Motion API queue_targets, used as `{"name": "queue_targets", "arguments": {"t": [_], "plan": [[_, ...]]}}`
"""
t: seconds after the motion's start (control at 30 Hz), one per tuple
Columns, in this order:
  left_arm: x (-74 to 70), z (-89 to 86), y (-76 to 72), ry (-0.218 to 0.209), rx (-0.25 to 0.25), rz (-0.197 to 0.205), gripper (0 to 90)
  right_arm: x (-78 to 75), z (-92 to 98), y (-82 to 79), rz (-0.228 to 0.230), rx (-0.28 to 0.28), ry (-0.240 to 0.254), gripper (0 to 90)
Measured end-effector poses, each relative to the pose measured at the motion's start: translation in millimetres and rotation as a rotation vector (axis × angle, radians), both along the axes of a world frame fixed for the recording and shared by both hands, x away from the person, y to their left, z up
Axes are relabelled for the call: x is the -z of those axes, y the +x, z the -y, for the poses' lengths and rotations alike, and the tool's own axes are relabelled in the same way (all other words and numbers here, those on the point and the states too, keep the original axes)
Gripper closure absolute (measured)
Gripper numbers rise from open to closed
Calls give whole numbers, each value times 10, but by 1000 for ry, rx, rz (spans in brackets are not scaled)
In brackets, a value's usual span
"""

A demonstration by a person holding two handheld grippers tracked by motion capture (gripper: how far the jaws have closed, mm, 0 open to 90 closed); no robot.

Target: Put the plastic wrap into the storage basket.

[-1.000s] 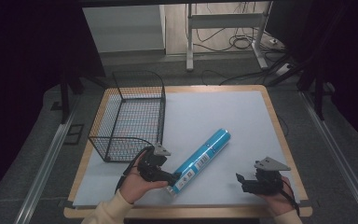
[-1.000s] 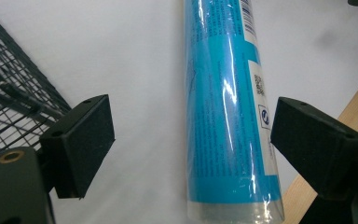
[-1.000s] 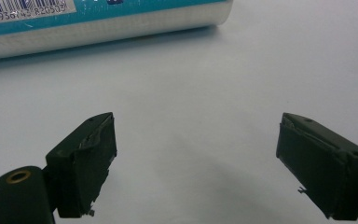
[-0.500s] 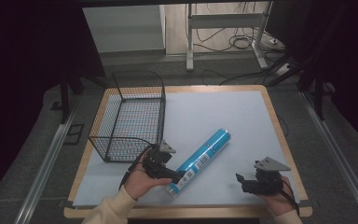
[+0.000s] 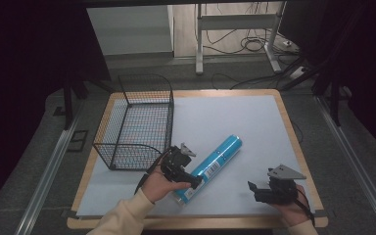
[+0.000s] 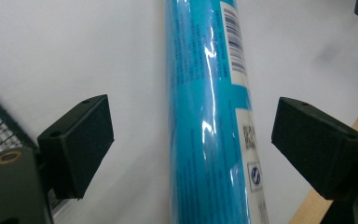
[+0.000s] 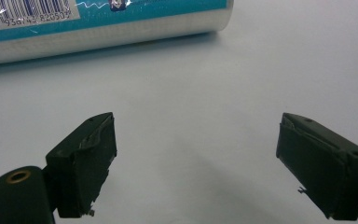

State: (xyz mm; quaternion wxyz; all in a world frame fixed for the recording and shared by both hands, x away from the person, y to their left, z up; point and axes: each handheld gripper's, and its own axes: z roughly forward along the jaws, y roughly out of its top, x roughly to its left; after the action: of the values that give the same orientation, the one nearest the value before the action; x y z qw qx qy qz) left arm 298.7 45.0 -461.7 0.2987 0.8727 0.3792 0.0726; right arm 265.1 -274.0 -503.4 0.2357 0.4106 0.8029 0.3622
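Item: blue tube [image 5: 212, 166], cylindrical, glossy wrap with barcode label. Lies flat on the white table sheet [image 5: 235, 122], long axis running from about 7 o'clock to 1 o'clock, in the near-centre of the sheet.

Left gripper [image 5: 190, 179]: at the tube's near end, jaws spread wide and straddling the tube, one on each side, neither touching in the left gripper view [image 6: 191, 140]. Judged: lined up for a grasp across the body.

Right gripper [image 5: 255, 190]: at 4 o'clock from the tube, well apart, jaws released and holding nothing; likely waiting.

Wire basket [image 5: 137, 122]: at 10 o'clock from the tube, open-topped, apparently without contents; a plausible destination.
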Motion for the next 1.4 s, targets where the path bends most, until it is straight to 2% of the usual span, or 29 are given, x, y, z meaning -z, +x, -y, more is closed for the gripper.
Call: {"name": "queue_targets", "arguments": {"t": [0.23, 0.63, 0.83, 1.03, 1.4], "plan": [[9, 154, 78, 19, 15, -3, 117, -10, 4, -5, 2, 2, 4, 124], [81, 338, 193, 35, 30, -38, 115, -7, 7, -1, 0, 1, 5, 124], [92, 458, 249, 49, 39, -42, 113, -2, 5, 1, -3, 2, 3, 124], [122, 549, 330, 75, 32, -49, 129, -3, 11, 1, -3, 4, 3, 124], [275, 707, 453, 130, 28, -80, 142, -7, 11, -3, 8, -7, 5, 124]]}}
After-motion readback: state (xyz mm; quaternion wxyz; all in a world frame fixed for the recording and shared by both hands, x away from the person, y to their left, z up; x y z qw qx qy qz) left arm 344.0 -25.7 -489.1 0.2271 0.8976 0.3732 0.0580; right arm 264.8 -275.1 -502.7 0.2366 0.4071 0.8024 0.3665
